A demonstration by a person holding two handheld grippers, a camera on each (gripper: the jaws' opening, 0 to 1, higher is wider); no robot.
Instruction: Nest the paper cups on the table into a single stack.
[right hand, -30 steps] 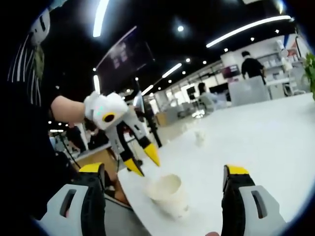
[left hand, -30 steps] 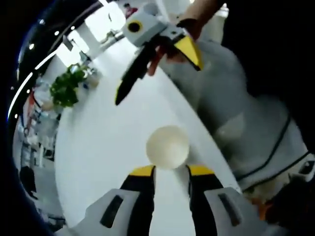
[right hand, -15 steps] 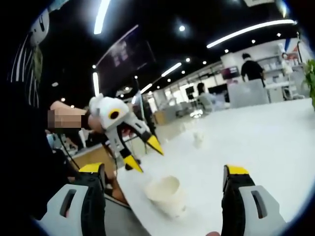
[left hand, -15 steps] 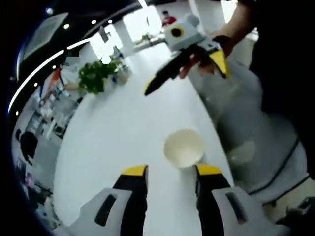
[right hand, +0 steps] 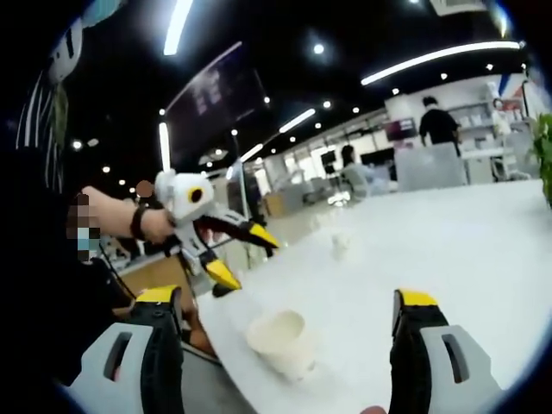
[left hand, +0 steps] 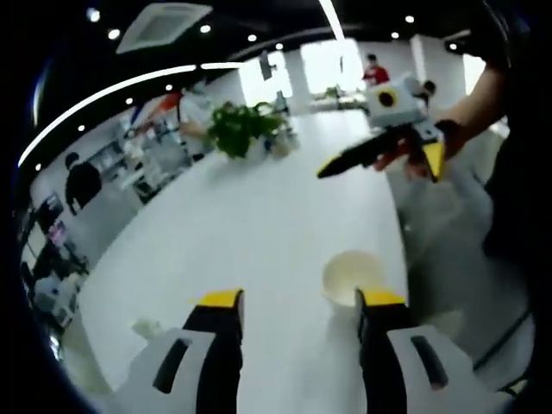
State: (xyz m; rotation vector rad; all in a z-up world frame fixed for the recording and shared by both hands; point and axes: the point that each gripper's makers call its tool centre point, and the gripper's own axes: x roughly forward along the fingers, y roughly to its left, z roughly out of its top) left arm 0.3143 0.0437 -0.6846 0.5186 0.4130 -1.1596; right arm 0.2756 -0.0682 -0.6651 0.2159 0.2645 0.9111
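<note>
A white paper cup (left hand: 352, 276) stands upright near the table's edge, just ahead of my left gripper's right jaw tip. My left gripper (left hand: 299, 299) is open with nothing between its jaws. In the right gripper view the same cup (right hand: 280, 341) sits low between the wide-open jaws of my right gripper (right hand: 287, 299), which holds nothing. There the left gripper (right hand: 243, 255) hovers above and to the left of the cup, held by a hand. The right gripper (left hand: 379, 168) hangs open beyond the cup. A second small cup (right hand: 341, 246) stands far off on the table, also seen as a small cup (left hand: 147, 329) at the left rim.
The white table (left hand: 259, 224) stretches wide; its near edge runs right beside the cup. A potted green plant (left hand: 242, 128) stands at the far end. The person's dark-clothed body (left hand: 517, 198) is at the right. People and desks fill the background.
My left gripper has tilted up and drawn back, so the cup now lies by its right jaw instead of ahead between the jaws. The cup has stayed put. The right gripper barely moved.
</note>
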